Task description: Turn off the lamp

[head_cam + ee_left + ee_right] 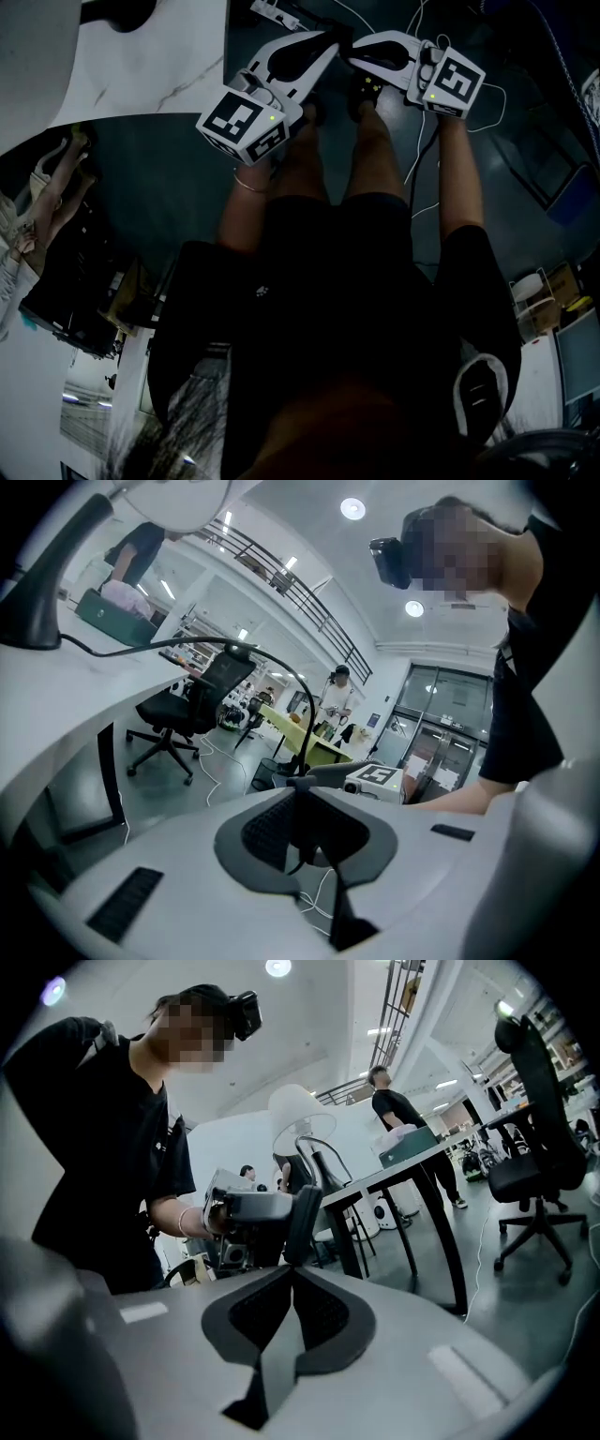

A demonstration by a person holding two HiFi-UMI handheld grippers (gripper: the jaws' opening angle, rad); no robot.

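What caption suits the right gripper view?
Right gripper, jaws shut, points at the left gripper; a white-shaded lamp stands on the table behind.

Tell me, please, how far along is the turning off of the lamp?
Done: both grippers are at the cable of the lamp. In hand: the left gripper clamps what looks like its inline switch; the right gripper, jaws together, sits just below. Left: confirming the lamp is off; the bright room hides whether it glows.

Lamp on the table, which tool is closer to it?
Left. The left tool, closed on the lamp's cord, sits between the lamp and the right tool, farther back.
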